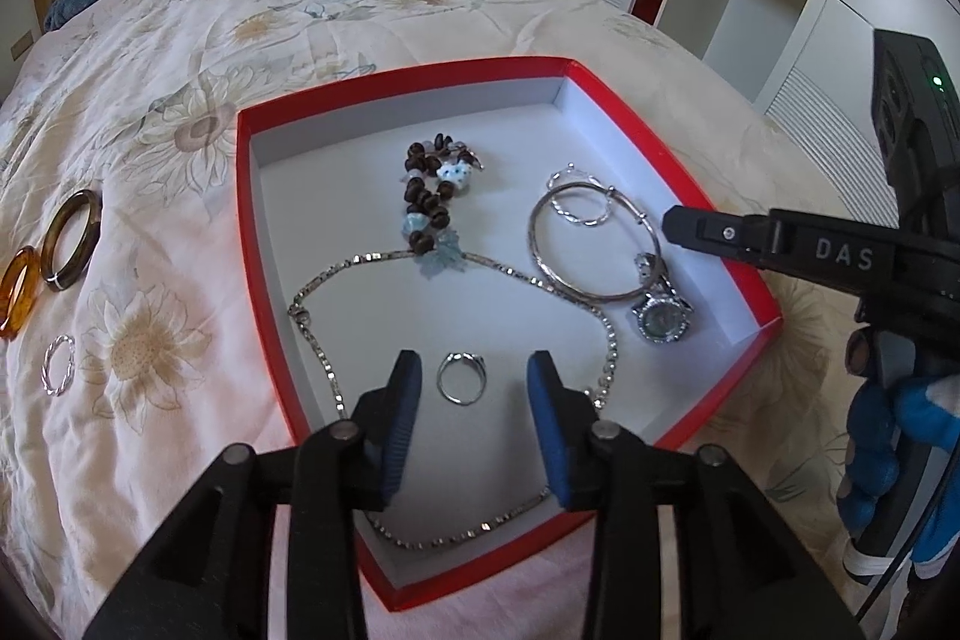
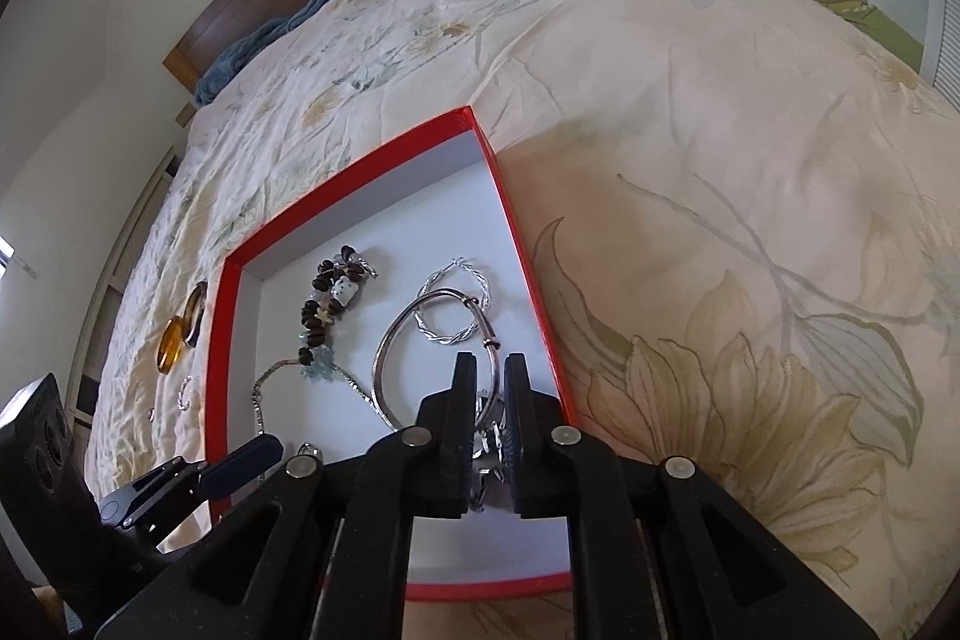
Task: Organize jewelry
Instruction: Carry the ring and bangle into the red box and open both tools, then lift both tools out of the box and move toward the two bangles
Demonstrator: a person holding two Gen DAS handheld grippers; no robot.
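Jewelry lies in the box; our left gripper gapes around a ring, right gripper narrowly parted, over the watch.

Red box, white inside, sat open on the floral bedspread. Inside it: dark wooden bead bracelet with pale blue and white charms, bunched near the middle; silver chain necklace looped loosely across the near half; small silver ring lying flat inside that loop; plain silver bangle overlapping a twisted silver hoop toward the right wall; small rhinestone watch just beside the bangle. Outside, left of the box on the bedspread: brown bangle and amber bangle touching, and a twisted silver hoop earring near them.
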